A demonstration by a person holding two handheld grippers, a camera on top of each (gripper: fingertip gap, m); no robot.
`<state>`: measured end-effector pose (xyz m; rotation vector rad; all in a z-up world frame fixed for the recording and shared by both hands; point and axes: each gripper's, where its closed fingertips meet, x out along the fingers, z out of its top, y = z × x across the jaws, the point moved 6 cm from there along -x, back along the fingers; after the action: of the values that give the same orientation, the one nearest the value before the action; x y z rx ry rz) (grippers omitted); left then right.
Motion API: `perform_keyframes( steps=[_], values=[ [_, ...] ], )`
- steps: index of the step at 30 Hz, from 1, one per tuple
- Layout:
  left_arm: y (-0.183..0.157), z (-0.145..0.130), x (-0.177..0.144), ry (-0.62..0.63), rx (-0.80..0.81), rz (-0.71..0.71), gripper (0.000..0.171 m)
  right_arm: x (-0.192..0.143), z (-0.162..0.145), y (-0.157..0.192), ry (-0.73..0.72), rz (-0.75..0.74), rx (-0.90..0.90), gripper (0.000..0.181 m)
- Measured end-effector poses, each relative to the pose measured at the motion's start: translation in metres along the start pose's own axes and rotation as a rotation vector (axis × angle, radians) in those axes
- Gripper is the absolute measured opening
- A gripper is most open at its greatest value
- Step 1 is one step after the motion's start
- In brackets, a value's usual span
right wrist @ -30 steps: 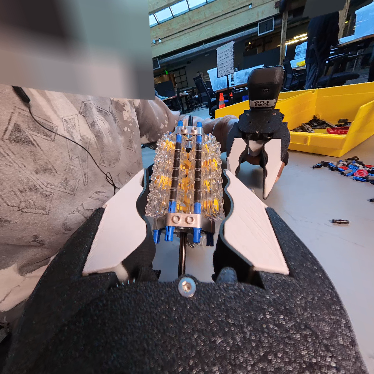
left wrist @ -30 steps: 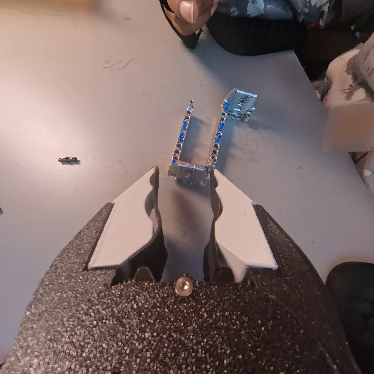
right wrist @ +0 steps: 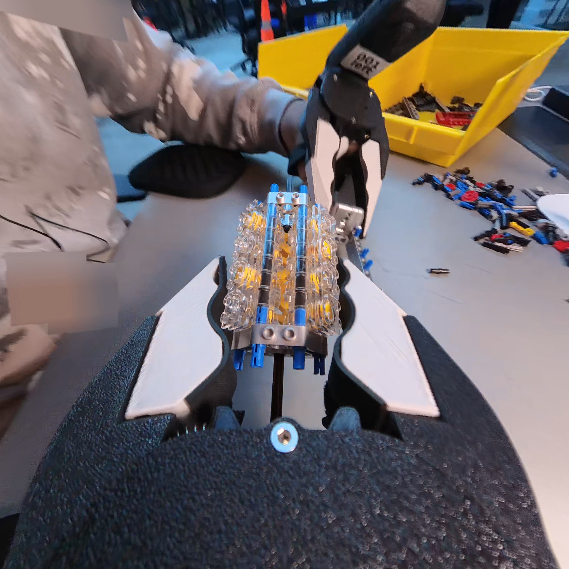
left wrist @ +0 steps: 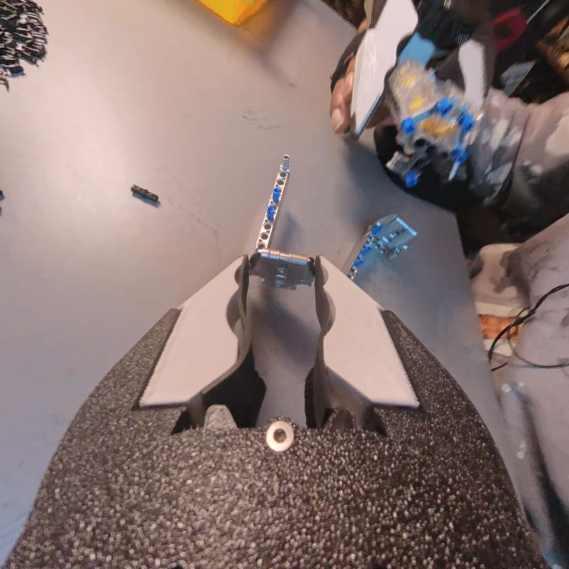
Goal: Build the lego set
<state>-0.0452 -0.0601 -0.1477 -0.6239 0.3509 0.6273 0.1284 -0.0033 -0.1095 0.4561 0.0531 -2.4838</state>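
My left gripper [left wrist: 281,267] is shut on the grey end block [left wrist: 281,268] of a U-shaped frame of grey holed beams with blue pins. One beam [left wrist: 272,206] runs away from me; the other beam ends in a second grey block [left wrist: 392,234] to the right. My right gripper [right wrist: 281,264] is shut on a clear and yellow cylinder assembly [right wrist: 281,271] with blue pins and a black axle, held above the table. It shows blurred in the left wrist view [left wrist: 431,117], at the upper right. The left gripper [right wrist: 348,215] also shows in the right wrist view, pointing down just beyond the assembly.
On the grey table [right wrist: 462,323], a yellow bin [right wrist: 431,144] with dark parts stands at the back right. A pile of loose blue, black and red pieces [right wrist: 492,203] lies in front of it. A small black pin [left wrist: 144,194] lies left of the frame. A person's sleeve [right wrist: 200,101] reaches across at the back.
My left gripper has shut on the frame's end block and turned with it. My right gripper has brought the clear assembly down close to the left gripper.
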Motion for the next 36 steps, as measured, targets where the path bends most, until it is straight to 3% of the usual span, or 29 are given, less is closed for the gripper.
perform_keyframes(
  steps=[5,10,14,22,36],
  values=[
    [-0.006,0.009,-0.010,-0.167,-0.179,-0.079,0.040,0.013,-0.008,-0.002,0.159,-0.131,-0.122,0.069],
    [-0.014,0.017,-0.009,-0.288,-0.366,-0.186,0.040,0.021,-0.012,-0.003,0.213,-0.153,-0.110,0.069],
    [-0.022,0.018,0.003,-0.283,-0.441,-0.248,0.040,0.024,-0.015,-0.004,0.237,-0.153,-0.109,0.069],
    [-0.033,0.025,0.021,-0.231,-0.415,-0.270,0.040,0.025,-0.019,-0.002,0.252,-0.118,-0.071,0.068],
    [-0.038,0.020,0.023,-0.184,-0.388,-0.343,0.039,0.026,-0.021,0.008,0.331,-0.101,-0.144,0.068]
  ],
)
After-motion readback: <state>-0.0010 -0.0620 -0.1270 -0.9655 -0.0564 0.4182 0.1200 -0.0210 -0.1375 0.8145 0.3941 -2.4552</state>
